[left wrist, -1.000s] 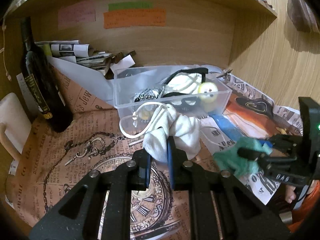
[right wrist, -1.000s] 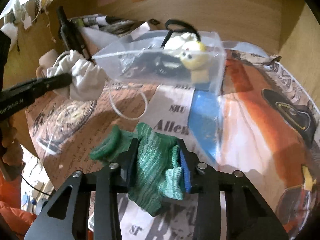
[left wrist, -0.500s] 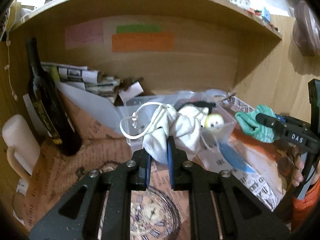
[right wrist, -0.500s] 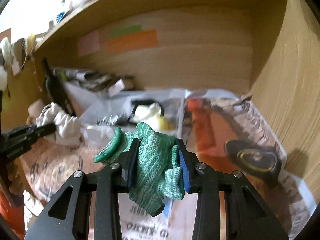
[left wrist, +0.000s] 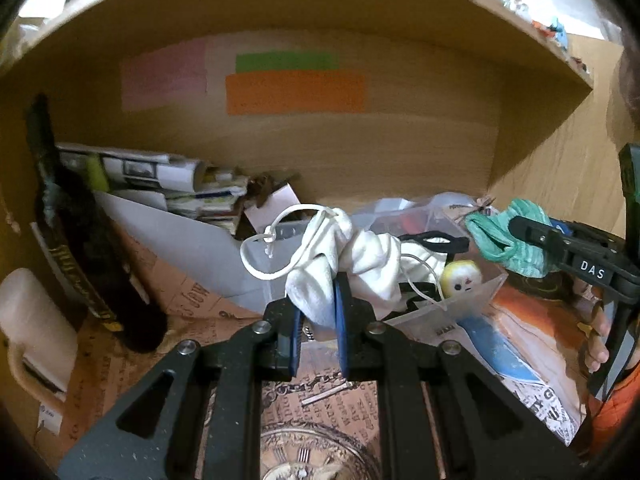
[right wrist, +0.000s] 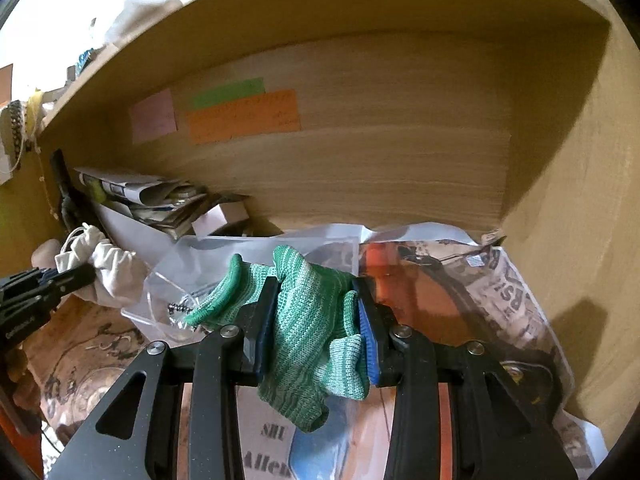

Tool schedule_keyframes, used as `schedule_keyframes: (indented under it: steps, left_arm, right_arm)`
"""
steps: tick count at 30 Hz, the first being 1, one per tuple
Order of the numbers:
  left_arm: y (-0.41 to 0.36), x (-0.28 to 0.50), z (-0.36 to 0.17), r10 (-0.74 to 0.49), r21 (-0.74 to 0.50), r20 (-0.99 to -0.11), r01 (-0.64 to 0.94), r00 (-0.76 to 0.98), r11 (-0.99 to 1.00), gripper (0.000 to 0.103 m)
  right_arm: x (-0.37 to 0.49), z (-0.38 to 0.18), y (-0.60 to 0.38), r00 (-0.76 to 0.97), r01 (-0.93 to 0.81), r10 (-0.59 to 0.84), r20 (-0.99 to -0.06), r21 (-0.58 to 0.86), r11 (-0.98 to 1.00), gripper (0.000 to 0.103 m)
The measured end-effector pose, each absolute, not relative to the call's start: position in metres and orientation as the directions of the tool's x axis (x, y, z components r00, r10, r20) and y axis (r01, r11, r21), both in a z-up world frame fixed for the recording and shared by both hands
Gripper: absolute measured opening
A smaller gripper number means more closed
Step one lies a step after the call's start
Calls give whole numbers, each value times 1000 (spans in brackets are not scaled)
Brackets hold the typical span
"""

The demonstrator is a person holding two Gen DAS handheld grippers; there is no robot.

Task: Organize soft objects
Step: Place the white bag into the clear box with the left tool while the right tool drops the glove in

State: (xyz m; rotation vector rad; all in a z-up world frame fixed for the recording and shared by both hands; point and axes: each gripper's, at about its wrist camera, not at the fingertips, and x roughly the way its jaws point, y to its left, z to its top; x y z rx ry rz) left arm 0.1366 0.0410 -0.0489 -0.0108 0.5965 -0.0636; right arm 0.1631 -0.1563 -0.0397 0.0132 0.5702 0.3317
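Left tool with white pouch above bin rim

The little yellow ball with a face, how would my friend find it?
Look inside the wooden shelf nook, at the clear plastic bin on the newspaper-print covering. The yellow ball with a face sits at the bin's front right corner, beside the white drawstring pouch held in the left claw. It's the only round, yellow thing there.

We have raised both grippers off the counter — the white pouch now hangs over the clear bin, and the green sock has come up beside it.
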Motion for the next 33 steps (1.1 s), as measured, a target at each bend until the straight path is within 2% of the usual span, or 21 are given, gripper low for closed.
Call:
schedule_keyframes:
  steps: [13, 18, 21, 26, 33]
  left_arm:
    - [38, 190, -97, -106, -65, -681, 85, 725, 994, 14]
    - [27, 193, -104, -88, -19, -699, 105, 710, 994, 16]
    - [25, 191, -105, -78, -4, -696, 105, 714, 994, 19]
    - [33, 190, -102, -107, -53, -706, 99, 700, 994, 34]
    - [45, 172, -83, -120, -90, -669, 79, 733, 993, 44]
  right_arm:
    - [200, -62, -113, 744, -344, 327, -582, 85, 935, 33]
    - [205, -80, -97, 706, -372, 329, -627, 66, 926, 33]
    - [207, -86, -93, 692, -377, 316, -649, 48, 925, 34]
    - [206, -86, -97, 679, -380, 324, -659, 61, 923, 39]
    - [192, -68, -103, 706, -382, 338, -623, 67, 922, 56]
